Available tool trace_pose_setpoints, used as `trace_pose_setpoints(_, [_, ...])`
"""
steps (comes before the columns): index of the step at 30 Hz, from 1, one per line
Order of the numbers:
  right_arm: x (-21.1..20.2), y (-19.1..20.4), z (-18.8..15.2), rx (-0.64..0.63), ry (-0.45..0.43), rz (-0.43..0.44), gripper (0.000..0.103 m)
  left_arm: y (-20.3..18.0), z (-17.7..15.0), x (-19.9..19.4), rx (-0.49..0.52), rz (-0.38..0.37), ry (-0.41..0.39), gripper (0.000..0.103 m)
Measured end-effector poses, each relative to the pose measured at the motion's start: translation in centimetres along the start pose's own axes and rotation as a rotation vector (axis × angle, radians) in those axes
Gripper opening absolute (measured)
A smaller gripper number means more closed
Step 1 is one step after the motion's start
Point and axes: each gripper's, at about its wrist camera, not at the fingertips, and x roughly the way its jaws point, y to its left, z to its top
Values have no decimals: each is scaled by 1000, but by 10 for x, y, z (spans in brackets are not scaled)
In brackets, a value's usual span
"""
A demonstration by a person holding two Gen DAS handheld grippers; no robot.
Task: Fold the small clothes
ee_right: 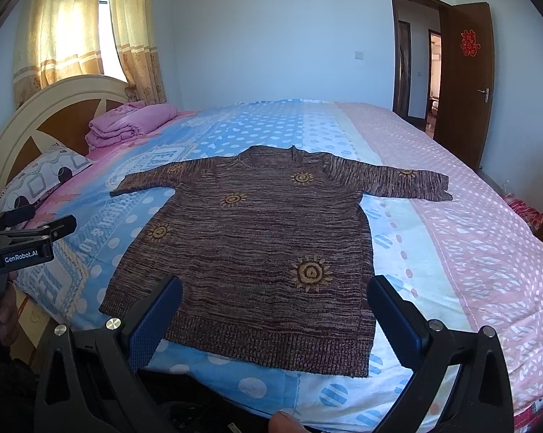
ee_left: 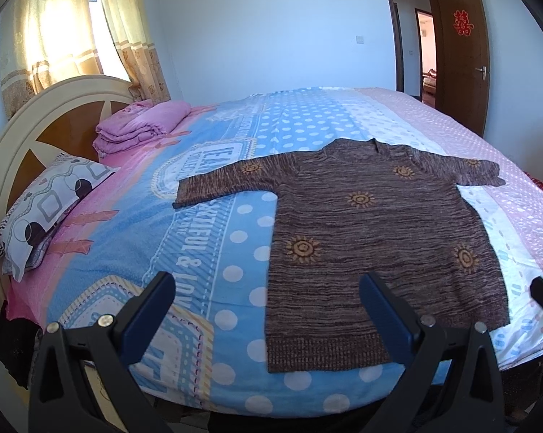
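Brown sweater [ee_left: 372, 238] flat on bedspread [ee_left: 213, 252], ctr frame, both sleeves spread; left gripper [ee_left: 268, 310] fingers wide apart, empty, bottom of frame; right gripper [ee_right: 275, 314] same, hem betw. its 2 fingers.

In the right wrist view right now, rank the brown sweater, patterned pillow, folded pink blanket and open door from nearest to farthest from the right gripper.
1. Brown sweater: flat on the bed, hem just ahead of the right gripper, whose fingers are open.
2. Patterned pillow: left, by the headboard.
3. Folded pink blanket: far left, beyond the pillow.
4. Open door: far right, past the bed.
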Motion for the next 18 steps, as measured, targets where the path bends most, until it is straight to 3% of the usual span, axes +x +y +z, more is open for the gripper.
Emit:
trace_pose_setpoints(5, [34,-30,12,44,36,-21,102,-3,12,33,26,42,27,103])
trace_pose_setpoints(11, [91,-83,30,163,146,-29,102,-11,30,82,57,67,80,103])
trace_pose_setpoints(15, [123,-121,39,202,225,-96,102,-16,44,111,77,81,97,103])
trace_pose_setpoints(18, [137,-151,49,230,236,-126,102,-25,56,129,101,101,89,103])
